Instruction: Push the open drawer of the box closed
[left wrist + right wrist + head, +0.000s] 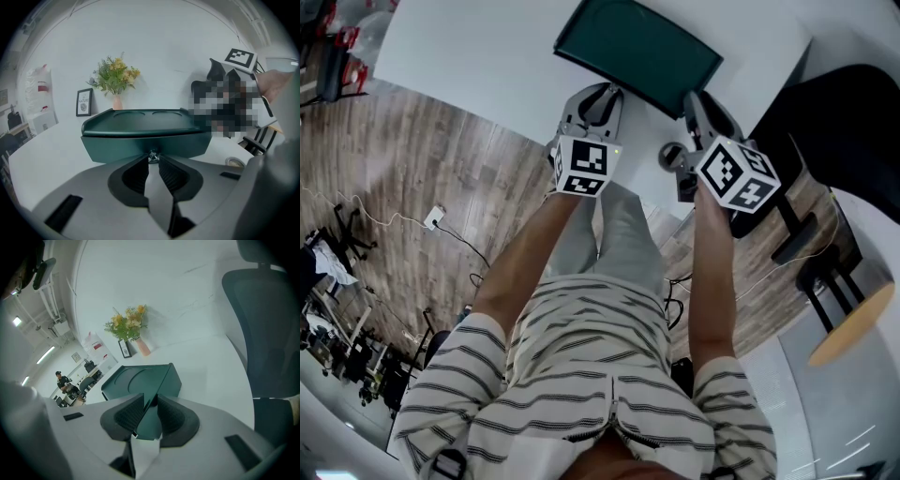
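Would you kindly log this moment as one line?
left gripper: open, tips at knob | right gripper: open, by box corner | drawer: state unclear

Both bare forearms reach forward from the striped short sleeves, the left forearm (525,248) angled inward and the right forearm (710,272) nearly straight ahead. Each hand is hidden behind its gripper's marker cube (583,167). The left gripper (153,160) points forward and downward, its ribbed fingers (137,174) a narrow gap apart. The right gripper (150,405) lies beside it, near but not touching, tilted down alike, its fingers (130,414) also slightly parted.
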A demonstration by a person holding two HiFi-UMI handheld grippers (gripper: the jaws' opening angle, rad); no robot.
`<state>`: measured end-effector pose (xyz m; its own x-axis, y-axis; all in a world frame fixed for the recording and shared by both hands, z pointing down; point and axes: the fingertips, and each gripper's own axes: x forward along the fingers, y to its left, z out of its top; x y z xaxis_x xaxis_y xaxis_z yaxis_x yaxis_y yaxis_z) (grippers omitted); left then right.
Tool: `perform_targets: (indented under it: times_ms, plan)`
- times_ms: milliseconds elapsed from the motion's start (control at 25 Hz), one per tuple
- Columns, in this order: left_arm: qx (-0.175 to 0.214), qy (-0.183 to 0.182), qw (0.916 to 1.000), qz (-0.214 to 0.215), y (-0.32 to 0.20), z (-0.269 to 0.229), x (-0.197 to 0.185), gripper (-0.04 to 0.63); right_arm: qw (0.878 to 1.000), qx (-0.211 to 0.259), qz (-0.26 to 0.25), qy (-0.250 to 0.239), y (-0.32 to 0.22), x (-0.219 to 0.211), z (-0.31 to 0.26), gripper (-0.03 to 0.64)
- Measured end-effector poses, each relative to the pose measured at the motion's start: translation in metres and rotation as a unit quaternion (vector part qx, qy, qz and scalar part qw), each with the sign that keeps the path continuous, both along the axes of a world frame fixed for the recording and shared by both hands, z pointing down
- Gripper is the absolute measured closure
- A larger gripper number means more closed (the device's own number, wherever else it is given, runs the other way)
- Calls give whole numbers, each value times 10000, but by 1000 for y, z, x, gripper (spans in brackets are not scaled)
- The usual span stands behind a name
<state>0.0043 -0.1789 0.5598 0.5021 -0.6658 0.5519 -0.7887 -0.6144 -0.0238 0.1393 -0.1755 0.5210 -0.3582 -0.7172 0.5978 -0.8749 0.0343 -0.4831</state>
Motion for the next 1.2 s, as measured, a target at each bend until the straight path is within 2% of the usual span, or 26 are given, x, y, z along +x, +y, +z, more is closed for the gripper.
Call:
perform_targets:
  times_ms: [800,1200]
  plan:
    - [-219,-2,9997,-55,-8,7,4,529,9999,-32,-98,70,0,-2,4,515]
    - [-234,-14,9997,-59,-2,4,3,503,9999,31,169,23,1,1,-1,518]
